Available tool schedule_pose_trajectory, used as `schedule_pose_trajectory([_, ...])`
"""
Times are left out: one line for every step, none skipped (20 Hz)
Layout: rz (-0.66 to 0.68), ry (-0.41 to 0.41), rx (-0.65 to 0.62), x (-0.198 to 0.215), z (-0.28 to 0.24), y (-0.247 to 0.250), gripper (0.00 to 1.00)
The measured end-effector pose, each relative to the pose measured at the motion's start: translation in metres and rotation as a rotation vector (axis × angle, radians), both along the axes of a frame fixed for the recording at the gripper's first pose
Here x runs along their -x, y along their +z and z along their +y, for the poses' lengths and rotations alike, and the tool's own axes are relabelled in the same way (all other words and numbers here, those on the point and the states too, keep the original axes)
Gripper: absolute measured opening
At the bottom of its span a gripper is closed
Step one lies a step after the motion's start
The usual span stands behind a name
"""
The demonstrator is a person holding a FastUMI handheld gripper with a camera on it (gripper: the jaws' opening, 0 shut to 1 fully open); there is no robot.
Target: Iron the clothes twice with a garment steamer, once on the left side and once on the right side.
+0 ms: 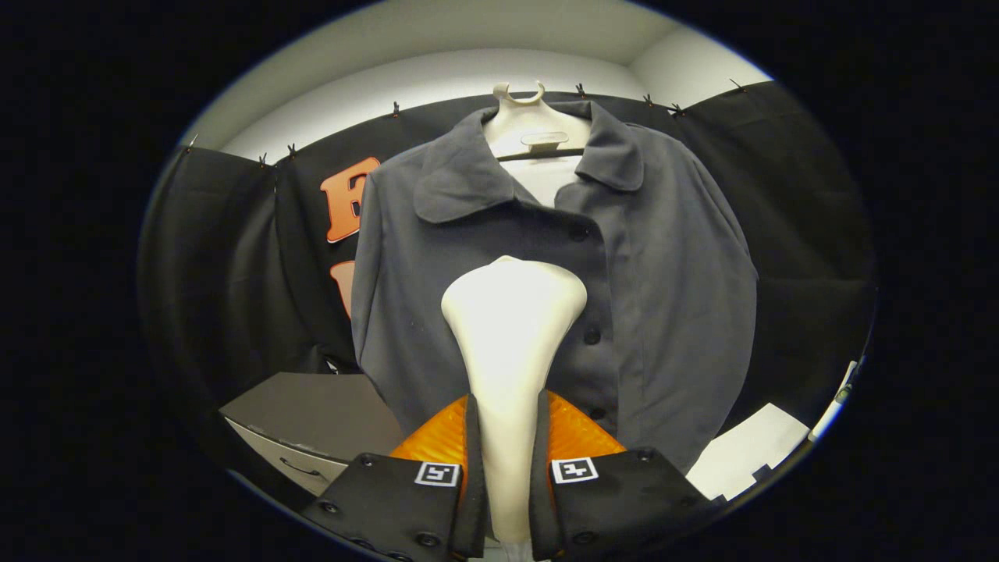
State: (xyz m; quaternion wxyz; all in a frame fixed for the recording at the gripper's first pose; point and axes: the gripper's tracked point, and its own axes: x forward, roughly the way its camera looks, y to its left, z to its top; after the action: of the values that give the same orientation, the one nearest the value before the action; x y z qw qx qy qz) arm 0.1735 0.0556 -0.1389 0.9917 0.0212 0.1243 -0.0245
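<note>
Gripper [507, 460] clamped on the garment steamer [511, 336], both fingers [437, 437] pressing its narrow handle from either side; handle runs between the fingers, long axis straight ahead toward 12 o'clock; steamer widens to a rounded head at the far end, head pointing at the shirt front, near the button placket; cannot tell if the head touches the cloth. Dark grey shirt [671, 297] hangs upright on a pale hanger [531, 125] just beyond the fingers, collar spread open at 12 o'clock, buttons [591, 336] running down just right of the steamer head; shirt body spreads to both sides of the steamer. Grey drawer unit [312, 421] at 8 o'clock of the fingers, below the shirt's left hem; white paper sheet [749, 453] at 4 o'clock, near the shirt's lower right edge.
</note>
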Motion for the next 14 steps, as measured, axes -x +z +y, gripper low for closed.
schedule_pose_trajectory([0.009, 0.0, -0.001, 0.005, 0.0, -0.008, 0.29])
schedule_pose_trajectory([0.018, 0.0, -0.003, 0.007, 0.0, -0.017, 0.29])
schedule_pose_trajectory([0.027, -0.001, -0.006, 0.008, 0.0, -0.025, 0.29])
schedule_pose_trajectory([0.036, -0.001, -0.01, 0.01, 0.0, -0.033, 0.29])
schedule_pose_trajectory([0.043, -0.002, -0.013, 0.011, 0.0, -0.041, 0.29])
schedule_pose_trajectory([0.05, -0.003, -0.013, 0.012, 0.0, -0.049, 0.29])
schedule_pose_trajectory([0.059, -0.006, -0.01, 0.015, -0.001, -0.057, 0.29])
schedule_pose_trajectory([0.069, -0.008, -0.008, 0.017, -0.001, -0.065, 0.29])
schedule_pose_trajectory([0.078, -0.009, -0.008, 0.019, 0.0, -0.072, 0.29])
schedule_pose_trajectory([0.089, -0.009, -0.008, 0.022, 0.0, -0.08, 0.29])
schedule_pose_trajectory([0.1, -0.01, -0.009, 0.025, -0.001, -0.09, 0.29])
schedule_pose_trajectory([0.112, -0.012, -0.011, 0.027, -0.002, -0.097, 0.29])
schedule_pose_trajectory([0.121, -0.014, -0.015, 0.028, -0.002, -0.105, 0.29])
schedule_pose_trajectory([0.127, -0.017, -0.018, 0.03, -0.003, -0.112, 0.29])
